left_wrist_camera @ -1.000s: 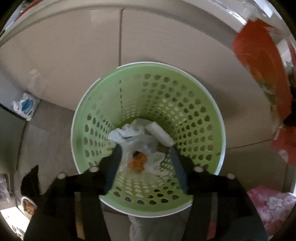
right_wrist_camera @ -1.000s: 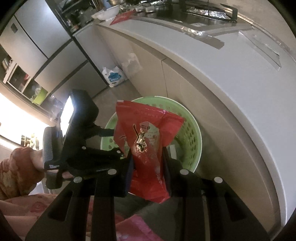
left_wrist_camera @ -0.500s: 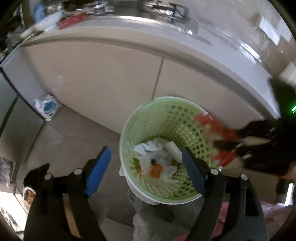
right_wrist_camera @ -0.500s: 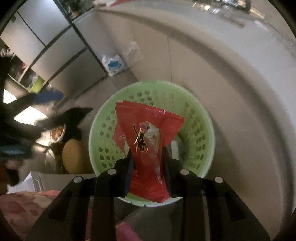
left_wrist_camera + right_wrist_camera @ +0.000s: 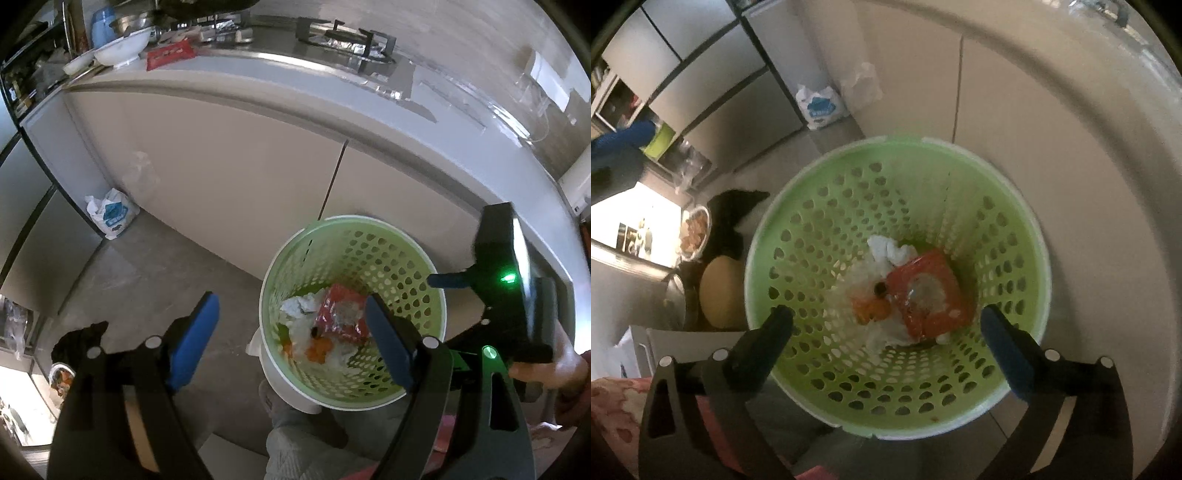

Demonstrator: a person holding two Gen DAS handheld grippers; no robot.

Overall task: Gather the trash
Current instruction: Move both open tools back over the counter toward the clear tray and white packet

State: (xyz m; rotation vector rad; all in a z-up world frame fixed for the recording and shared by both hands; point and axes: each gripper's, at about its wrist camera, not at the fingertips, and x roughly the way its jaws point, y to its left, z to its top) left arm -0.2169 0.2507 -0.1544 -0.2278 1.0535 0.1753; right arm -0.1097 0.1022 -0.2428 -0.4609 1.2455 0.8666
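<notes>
Nearest in the right wrist view, the right gripper point(image 5: 882, 325) hangs over the green perforated basket point(image 5: 798, 229), its jaws opening wide with nothing between them. Below, at the basket's bottom, the red snack packet point(image 5: 929, 291) lies released, at about 3 o'clock from the orange peel point(image 5: 870, 310) and touching the crumpled white tissue point(image 5: 890, 251) at its 11 o'clock.

In the left wrist view, the left gripper point(image 5: 291, 332) is spread and empty too, its right finger crossing the basket's rim and its left finger over bare floor. The person's hand point(image 5: 554, 365) grips the other tool at 3 o'clock.

The step in hand looks like the drop itself, just finished: the packet is in the bin. Further off, at 11 o'clock in the left wrist view, the tabletop point(image 5: 258, 85) carries another red wrapper point(image 5: 170, 55) beside a white bowl point(image 5: 122, 50), with the gas hob point(image 5: 347, 40) beyond. That wrapper is probably the next piece to collect; reaching it calls for lifting a gripper clear of the basket and up over the tabletop edge.
</notes>
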